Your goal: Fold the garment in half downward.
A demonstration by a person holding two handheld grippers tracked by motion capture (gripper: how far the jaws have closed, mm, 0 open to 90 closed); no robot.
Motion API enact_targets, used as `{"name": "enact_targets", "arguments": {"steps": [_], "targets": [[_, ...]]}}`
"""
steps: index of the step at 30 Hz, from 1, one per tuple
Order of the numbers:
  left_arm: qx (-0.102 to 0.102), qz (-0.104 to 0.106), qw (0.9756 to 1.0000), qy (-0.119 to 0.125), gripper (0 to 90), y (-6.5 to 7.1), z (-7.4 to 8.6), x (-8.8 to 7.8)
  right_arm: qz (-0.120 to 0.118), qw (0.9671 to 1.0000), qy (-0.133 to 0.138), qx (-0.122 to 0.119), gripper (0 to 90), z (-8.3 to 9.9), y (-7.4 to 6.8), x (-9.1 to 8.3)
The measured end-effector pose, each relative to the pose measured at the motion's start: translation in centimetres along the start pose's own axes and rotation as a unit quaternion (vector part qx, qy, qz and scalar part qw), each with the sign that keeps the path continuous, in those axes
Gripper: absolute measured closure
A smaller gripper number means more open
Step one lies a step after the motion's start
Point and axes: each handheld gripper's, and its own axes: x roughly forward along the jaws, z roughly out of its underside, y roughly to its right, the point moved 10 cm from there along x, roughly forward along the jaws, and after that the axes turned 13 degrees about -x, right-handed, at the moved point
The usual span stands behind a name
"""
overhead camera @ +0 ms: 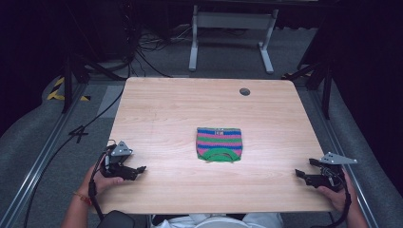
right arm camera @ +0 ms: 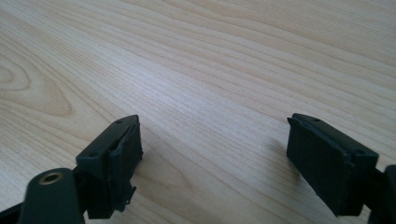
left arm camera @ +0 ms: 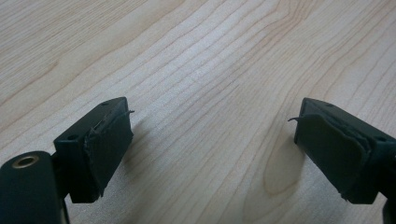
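While a folded striped cloth [overhead camera: 219, 144] lies mid-table [overhead camera: 166, 109], left gripper [overhead camera: 135, 169] and right gripper [overhead camera: 300, 174] rest open-jawed at its near corners.

Striped knit piece [overhead camera: 219, 144] lies mid-table [overhead camera: 161, 109], well apart from both grippers

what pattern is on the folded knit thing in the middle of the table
Horizontal stripes of blue, pink and green, with a green trim along its near edge: the folded knit garment, clearest in the high view.

Wooden table [overhead camera: 157, 114] bears a folded striped, perhaps knitted, cloth [overhead camera: 219, 144]
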Motion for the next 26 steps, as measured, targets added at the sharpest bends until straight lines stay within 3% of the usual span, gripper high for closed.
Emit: {"name": "enact_targets", "arguments": {"steps": [7,10,26], "targets": [[0.005,0.001,1.0000,-0.001,11.7,-0.05,-0.03,0.00,0.004,1.0000,-0.003,0.002,16.9,0.04,0.11,0.03],[-0.004,0.007,1.0000,-0.004,11.7,0.15,0.09,0.01,0.006,1.0000,-0.003,0.003,16.5,0.05,0.15,0.03],[-0.006,0.004,1.0000,-0.002,11.5,0.07,-0.02,0.09,0.017,0.9997,-0.008,0.016,13.2,0.08,0.34,0.15]]}}
